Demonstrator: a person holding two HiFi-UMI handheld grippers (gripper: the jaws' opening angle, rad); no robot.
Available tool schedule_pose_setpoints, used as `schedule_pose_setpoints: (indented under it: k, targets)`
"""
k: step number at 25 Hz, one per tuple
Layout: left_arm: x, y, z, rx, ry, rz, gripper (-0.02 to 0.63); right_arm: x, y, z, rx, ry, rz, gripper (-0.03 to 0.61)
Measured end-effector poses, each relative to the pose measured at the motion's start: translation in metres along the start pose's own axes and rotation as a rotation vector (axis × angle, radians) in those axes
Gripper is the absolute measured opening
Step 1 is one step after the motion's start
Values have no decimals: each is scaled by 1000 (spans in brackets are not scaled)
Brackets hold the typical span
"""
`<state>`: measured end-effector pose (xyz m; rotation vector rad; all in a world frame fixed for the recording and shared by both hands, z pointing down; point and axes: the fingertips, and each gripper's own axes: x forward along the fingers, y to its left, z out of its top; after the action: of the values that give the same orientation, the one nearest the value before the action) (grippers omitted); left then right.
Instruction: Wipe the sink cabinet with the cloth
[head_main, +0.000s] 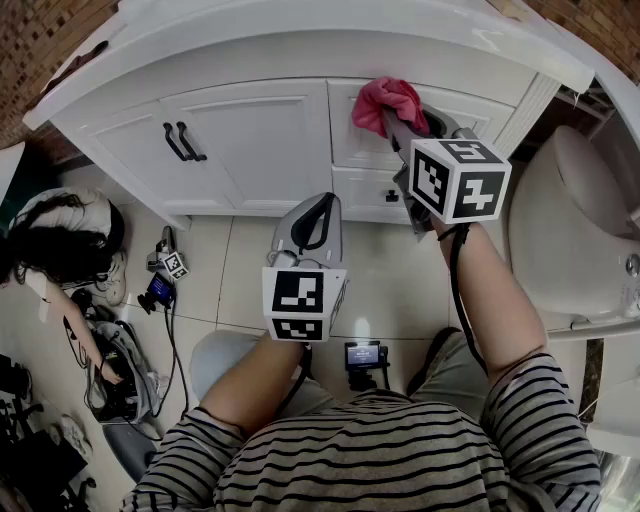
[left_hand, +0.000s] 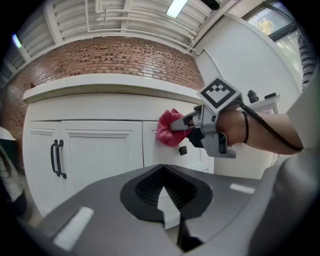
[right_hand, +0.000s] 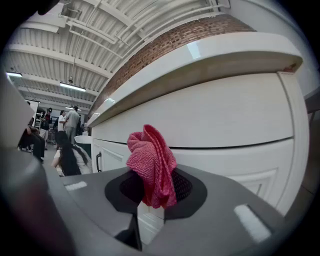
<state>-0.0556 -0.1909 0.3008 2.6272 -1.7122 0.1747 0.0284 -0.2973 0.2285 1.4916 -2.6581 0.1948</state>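
Note:
The pink cloth (head_main: 388, 98) is bunched against the top right drawer front of the white sink cabinet (head_main: 260, 120), just under the countertop. My right gripper (head_main: 393, 120) is shut on it; in the right gripper view the cloth (right_hand: 150, 164) stands up out of the closed jaws of the right gripper (right_hand: 150, 200). My left gripper (head_main: 322, 203) hangs lower, apart from the cabinet, over the floor tiles. Its jaws meet with nothing between them in the left gripper view, where the left gripper (left_hand: 167, 192) faces the cloth (left_hand: 170, 129).
Two black door handles (head_main: 182, 141) sit on the left cabinet doors and a small black drawer knob (left_hand: 183, 150) is below the cloth. A white toilet (head_main: 570, 230) stands at the right. A dark-haired person (head_main: 60, 240) and cabled gear (head_main: 160, 285) are on the floor at the left.

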Motion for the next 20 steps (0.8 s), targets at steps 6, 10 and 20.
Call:
schedule_pose_setpoints:
  k: [6,10,20]
  targets:
    - [3,-3,-7,25,22,0,2,-50,-76,-7,21,8,-122,86]
    - [3,-6,-10,32,28,1,2,-95,-140,-12,50,4,-283,86]
    - [0,-11,-3,21,8,-15,2,-27,-29,-50,54,69,-43,74]
